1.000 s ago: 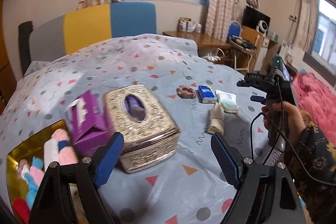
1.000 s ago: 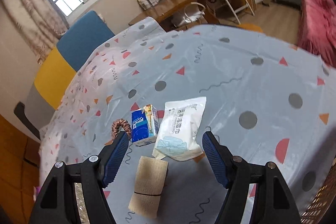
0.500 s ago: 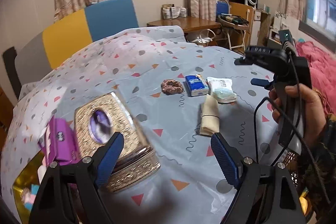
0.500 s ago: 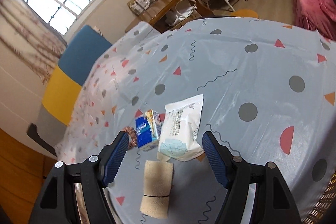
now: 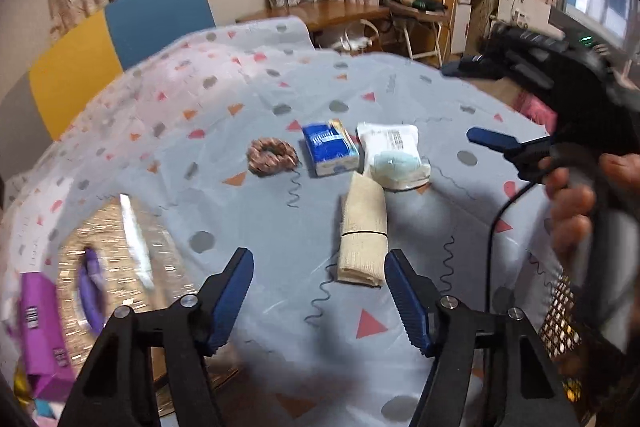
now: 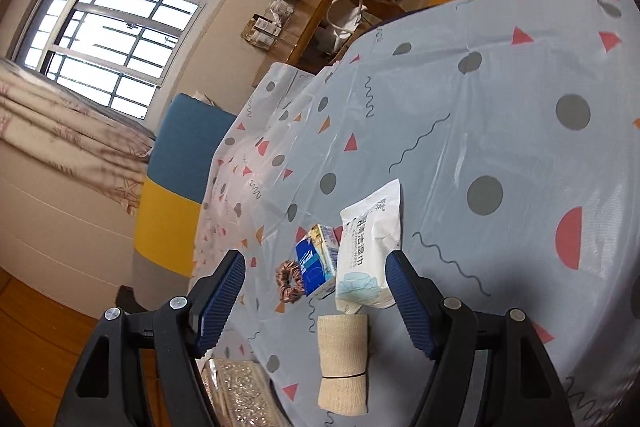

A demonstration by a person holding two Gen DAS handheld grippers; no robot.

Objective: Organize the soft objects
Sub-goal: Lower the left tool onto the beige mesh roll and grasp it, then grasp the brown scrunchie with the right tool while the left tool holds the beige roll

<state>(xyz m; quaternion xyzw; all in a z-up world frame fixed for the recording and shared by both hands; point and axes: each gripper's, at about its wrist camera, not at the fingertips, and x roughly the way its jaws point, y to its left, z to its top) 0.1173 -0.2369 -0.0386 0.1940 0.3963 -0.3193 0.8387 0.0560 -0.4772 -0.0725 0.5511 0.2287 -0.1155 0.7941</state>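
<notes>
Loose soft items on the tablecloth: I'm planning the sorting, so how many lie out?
4, clustered mid-table: scrunchie leftmost, blue tissue pack beside it, white wipes pack rightmost, beige folded cloth nearest. Others may be hidden.

On the tablecloth (image 5: 280, 247): 1 scrunchie (image 5: 272, 157), 1 tissue pack (image 5: 330, 153), 1 wipes pouch (image 5: 394, 155), 1 beige roll (image 5: 363, 231), 1 gold box (image 5: 120, 267).

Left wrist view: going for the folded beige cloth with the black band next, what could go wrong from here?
1. The folded beige cloth overlaps the white wipes packet, so lifting it may drag the packet.
2. The left gripper is closing with nothing between its jaws; it may narrow too early.
3. The right gripper hovers close by, so the tools could collide.
</notes>
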